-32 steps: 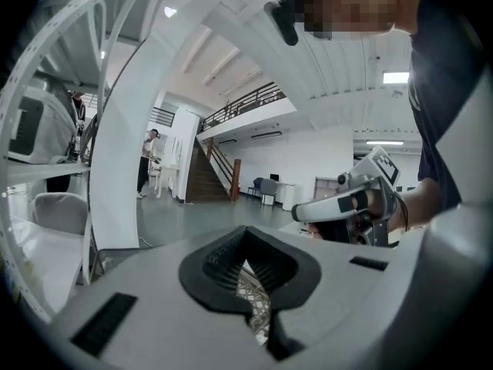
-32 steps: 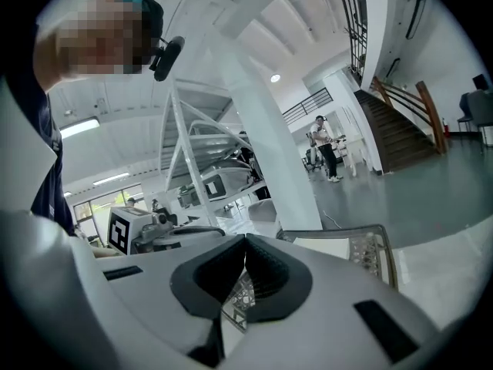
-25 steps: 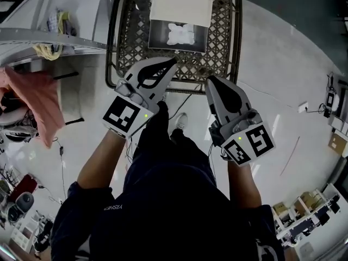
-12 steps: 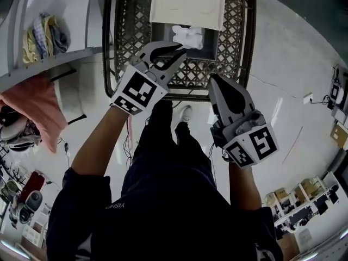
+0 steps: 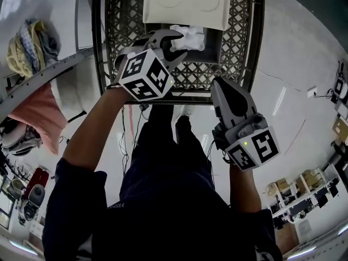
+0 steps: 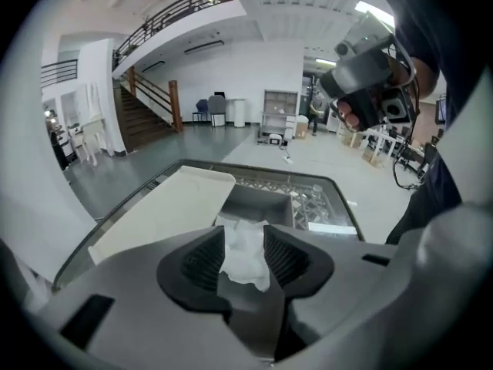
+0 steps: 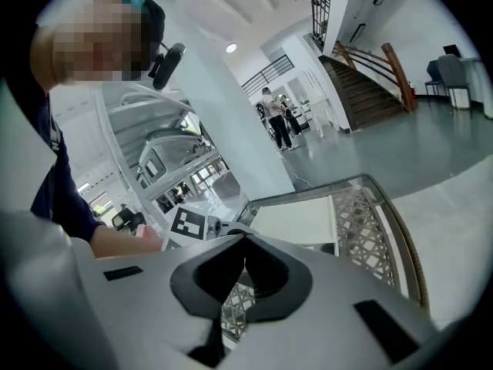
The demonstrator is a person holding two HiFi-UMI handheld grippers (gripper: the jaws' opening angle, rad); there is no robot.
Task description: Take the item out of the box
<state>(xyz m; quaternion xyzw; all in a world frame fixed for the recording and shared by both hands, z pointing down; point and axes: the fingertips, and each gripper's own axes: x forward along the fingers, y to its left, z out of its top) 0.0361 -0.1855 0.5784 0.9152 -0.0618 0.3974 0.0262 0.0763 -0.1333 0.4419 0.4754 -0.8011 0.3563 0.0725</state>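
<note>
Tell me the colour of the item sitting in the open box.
White. The item shows best in the left gripper view.

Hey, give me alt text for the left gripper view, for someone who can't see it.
The left gripper, its jaws apart and just opened, is lined up on a crumpled white item that shows in the gap between them, not gripped. The item sits in an open grey box with a cream lid folded back, on a lattice basket.

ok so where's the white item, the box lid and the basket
white item (image 5: 191,37): head view, its crumpled middle.
box lid (image 5: 185,4): head view, centre of the open flap.
basket (image 5: 237,42): head view, bare mesh on its right side.
</note>
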